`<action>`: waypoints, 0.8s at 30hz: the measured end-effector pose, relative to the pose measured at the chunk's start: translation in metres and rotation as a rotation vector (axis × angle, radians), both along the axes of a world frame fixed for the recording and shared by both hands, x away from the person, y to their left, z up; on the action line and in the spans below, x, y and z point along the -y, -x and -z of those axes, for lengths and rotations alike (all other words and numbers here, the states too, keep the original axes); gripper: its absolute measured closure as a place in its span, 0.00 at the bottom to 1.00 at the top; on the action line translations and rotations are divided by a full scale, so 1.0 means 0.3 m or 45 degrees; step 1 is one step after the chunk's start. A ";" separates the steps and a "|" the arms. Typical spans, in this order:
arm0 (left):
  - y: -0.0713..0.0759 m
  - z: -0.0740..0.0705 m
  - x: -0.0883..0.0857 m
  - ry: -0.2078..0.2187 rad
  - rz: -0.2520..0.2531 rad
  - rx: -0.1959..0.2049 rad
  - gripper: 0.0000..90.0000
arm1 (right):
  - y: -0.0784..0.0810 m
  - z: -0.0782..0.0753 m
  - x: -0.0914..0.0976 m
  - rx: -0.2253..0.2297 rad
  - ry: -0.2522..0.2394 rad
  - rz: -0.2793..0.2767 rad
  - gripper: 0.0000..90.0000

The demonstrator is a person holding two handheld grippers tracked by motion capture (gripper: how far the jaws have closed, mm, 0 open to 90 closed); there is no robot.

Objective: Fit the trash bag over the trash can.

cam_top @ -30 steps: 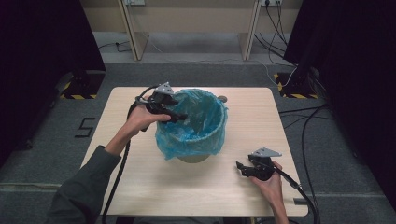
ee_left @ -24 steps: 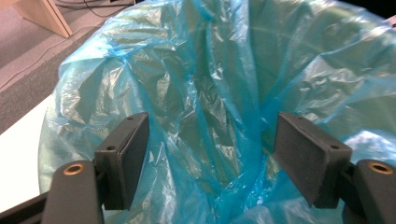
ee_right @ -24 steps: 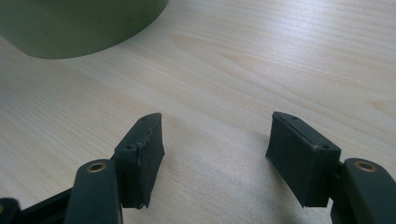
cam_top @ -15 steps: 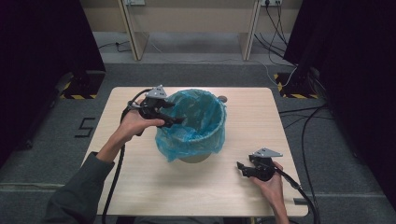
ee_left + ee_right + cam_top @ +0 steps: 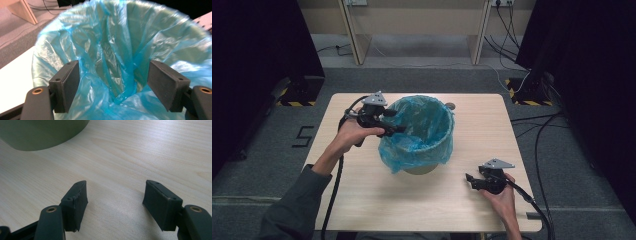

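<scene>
- On the wooden table (image 5: 362, 200), a bin (image 5: 419, 169) sits near the middle with a blue bag (image 5: 422, 135) lining it, the plastic folded out over the rim and hanging down the outside.
- Left gripper (image 5: 398, 129) is at the near-left rim, jaws spread wide. From the left gripper view the blue film sits loose between the pads (image 5: 67, 85), nothing pinched.
- Compared with a second ago that hand has slid a bit to the left along the rim, and the jaws stayed apart the whole time. So I'd guess it's let go of one stretch of the liner and is lining up for another spot to tuck.
- Right gripper (image 5: 469, 180) is parked on the table near the front right corner, well apart from the bin, and hasn't budged. Jaws released, just bare wood between them in the right gripper view.
- Bag looks mostly seated, though the near-left overhang droops lower and more rumpled, so probably still some tidying left.
</scene>
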State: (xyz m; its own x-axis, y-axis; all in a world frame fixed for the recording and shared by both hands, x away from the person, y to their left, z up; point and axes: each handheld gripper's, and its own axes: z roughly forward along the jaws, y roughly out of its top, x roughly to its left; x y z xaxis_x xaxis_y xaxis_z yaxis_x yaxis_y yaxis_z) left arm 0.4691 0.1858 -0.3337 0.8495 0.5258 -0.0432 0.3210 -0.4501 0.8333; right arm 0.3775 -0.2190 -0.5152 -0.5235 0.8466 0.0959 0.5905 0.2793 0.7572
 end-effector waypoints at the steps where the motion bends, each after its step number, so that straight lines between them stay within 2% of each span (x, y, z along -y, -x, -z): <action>1: 0.000 0.000 0.000 0.000 0.000 0.000 0.28 | 0.000 0.000 0.000 0.000 0.000 0.000 0.39; 3: 0.015 -0.011 -0.011 0.009 -0.004 0.001 0.28 | -0.001 0.000 0.000 -0.001 0.000 0.002 0.39; 5: 0.025 -0.005 -0.012 -0.008 -0.002 -0.004 0.28 | -0.001 0.000 -0.001 0.001 0.004 0.002 0.39; 6: 0.031 0.016 -0.004 -0.023 0.009 -0.036 0.28 | -0.001 0.000 -0.001 0.002 0.006 0.003 0.39; 7: 0.031 0.016 -0.004 -0.023 0.009 -0.036 0.28 | -0.001 0.000 -0.002 0.001 0.004 0.004 0.39; 8: 0.029 0.036 0.009 -0.045 0.018 -0.071 0.28 | -0.002 0.000 -0.001 -0.001 0.004 0.003 0.39; 9: 0.029 0.036 0.009 -0.045 0.018 -0.071 0.28 | -0.002 0.000 -0.001 -0.001 0.004 0.003 0.39; 10: 0.025 0.050 0.022 -0.076 0.028 -0.093 0.29 | -0.002 0.000 -0.002 -0.001 0.005 0.005 0.39; 11: 0.024 0.055 0.030 -0.091 0.036 -0.085 0.29 | -0.002 0.000 -0.002 0.001 0.005 0.006 0.39; 13: 0.019 0.051 0.040 -0.105 0.040 -0.117 0.29 | -0.002 0.000 -0.002 0.000 0.007 0.005 0.39; 16: 0.013 0.057 0.053 -0.138 0.055 -0.122 0.28 | -0.002 0.000 -0.002 0.000 0.007 0.005 0.39; 17: 0.012 0.062 0.061 -0.182 0.084 -0.129 0.28 | -0.002 0.000 -0.002 0.000 0.008 0.005 0.39; 18: 0.013 0.065 0.066 -0.190 0.086 -0.139 0.28 | -0.002 0.000 -0.003 0.000 0.008 0.004 0.39; 21: 0.010 0.066 0.072 -0.205 0.076 -0.137 0.27 | -0.002 0.000 -0.003 0.000 0.009 0.004 0.39; 24: 0.000 0.067 0.062 -0.154 0.064 -0.133 0.29 | -0.002 0.000 -0.002 0.000 0.009 0.004 0.39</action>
State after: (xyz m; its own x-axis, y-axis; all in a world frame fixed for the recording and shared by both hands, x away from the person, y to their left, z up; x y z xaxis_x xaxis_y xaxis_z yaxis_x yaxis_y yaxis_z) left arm 0.4691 0.1673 -0.3537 0.8690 0.4896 -0.0716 0.3775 -0.5625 0.7356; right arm 0.3781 -0.2183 -0.5151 -0.5210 0.8488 0.0897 0.5910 0.2829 0.7554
